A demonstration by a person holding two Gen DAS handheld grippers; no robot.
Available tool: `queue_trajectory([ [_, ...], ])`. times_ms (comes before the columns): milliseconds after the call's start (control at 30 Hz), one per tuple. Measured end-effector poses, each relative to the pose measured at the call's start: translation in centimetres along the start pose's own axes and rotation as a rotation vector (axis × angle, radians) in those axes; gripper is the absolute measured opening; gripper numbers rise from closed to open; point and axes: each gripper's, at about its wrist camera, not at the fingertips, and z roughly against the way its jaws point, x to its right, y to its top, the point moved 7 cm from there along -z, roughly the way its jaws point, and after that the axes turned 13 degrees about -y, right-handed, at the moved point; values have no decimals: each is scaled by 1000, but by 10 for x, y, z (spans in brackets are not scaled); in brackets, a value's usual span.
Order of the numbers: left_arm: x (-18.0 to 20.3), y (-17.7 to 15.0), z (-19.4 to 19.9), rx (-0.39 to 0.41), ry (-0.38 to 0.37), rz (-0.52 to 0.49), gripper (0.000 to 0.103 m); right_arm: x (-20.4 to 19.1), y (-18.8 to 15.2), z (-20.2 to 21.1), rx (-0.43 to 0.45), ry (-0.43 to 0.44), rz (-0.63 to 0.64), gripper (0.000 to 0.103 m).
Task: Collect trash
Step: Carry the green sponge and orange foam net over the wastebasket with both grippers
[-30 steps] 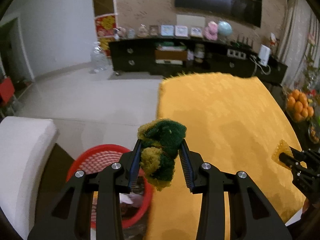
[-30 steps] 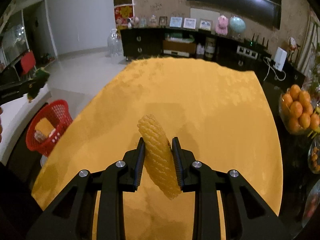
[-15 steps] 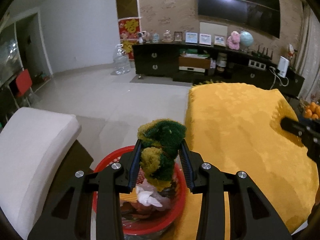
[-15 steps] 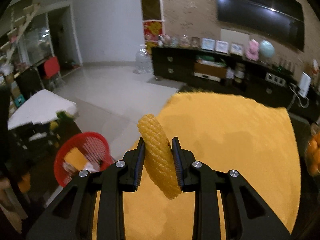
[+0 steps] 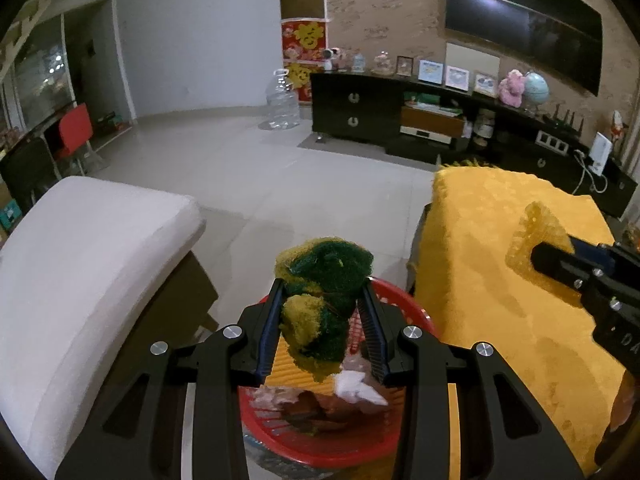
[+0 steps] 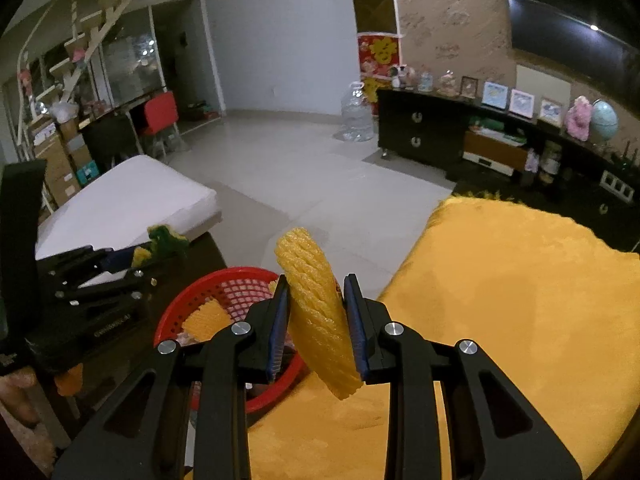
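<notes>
Both grippers have swung over the red basket (image 5: 396, 300), jaws clamping scourer (image 5: 320, 300) and foam net (image 6: 318, 316).

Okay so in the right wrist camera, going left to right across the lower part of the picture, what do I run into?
Left gripper holding the green and yellow scrubber → red basket → yellow foam net held in the right gripper → yellow tablecloth.

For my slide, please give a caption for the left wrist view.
Left hand-held gripper holds a sponge above the red basket.
</notes>
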Motion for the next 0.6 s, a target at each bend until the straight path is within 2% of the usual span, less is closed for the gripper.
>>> queue_trajectory([
  [600, -38, -23, -9, -62, 42, 48, 36, -47, -2, -36, -77, 119, 6, 28],
])
